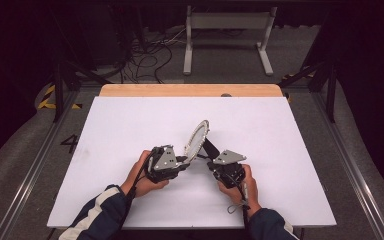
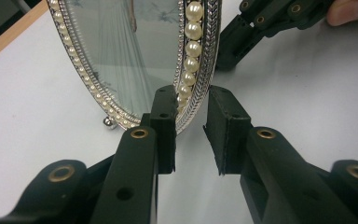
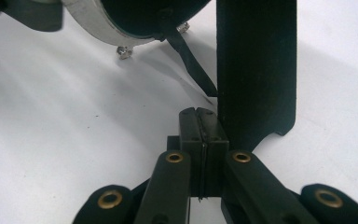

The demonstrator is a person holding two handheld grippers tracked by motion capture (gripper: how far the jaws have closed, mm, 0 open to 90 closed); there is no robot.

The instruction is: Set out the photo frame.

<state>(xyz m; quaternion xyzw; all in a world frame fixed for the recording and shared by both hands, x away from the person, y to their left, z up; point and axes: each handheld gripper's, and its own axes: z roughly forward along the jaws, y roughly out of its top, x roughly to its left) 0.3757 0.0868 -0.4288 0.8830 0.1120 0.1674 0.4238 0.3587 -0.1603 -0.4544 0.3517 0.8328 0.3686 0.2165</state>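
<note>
Pearl and silver edge the oval picture frame (image 1: 197, 138), which stands tilted near the middle of the white table (image 1: 130, 125), and we start at its left. There our left gripper (image 1: 186, 161) comes in low at the bottom rim. In the left gripper view the beaded rim (image 2: 193, 70) runs into the gap between the two pads: the left pad (image 2: 164, 116) lies against the glass side, while the right pad (image 2: 226, 126) stands a little clear of the outer edge. So we read these jaws as narrowed around the rim but not yet pressing on it.

Moving right, the frame's long axis climbs up and away from us, leaning back toward the far side of the table. Behind it the black easel stand (image 3: 256, 65) reaches down to the table, tied to the frame's back by a thin black strap (image 3: 191, 65).

Furthest right, our right gripper (image 1: 211, 162) sits at the foot of that stand. In the right gripper view its pads (image 3: 200, 128) are pressed fully together, with the stand just beside them on the right rather than between them; we cannot tell whether they pinch the strap's end.

What matters next, we judge, is that the rim lies straight ahead of the left jaws, edge-on, so that hand is the nearer one to take hold.
</note>
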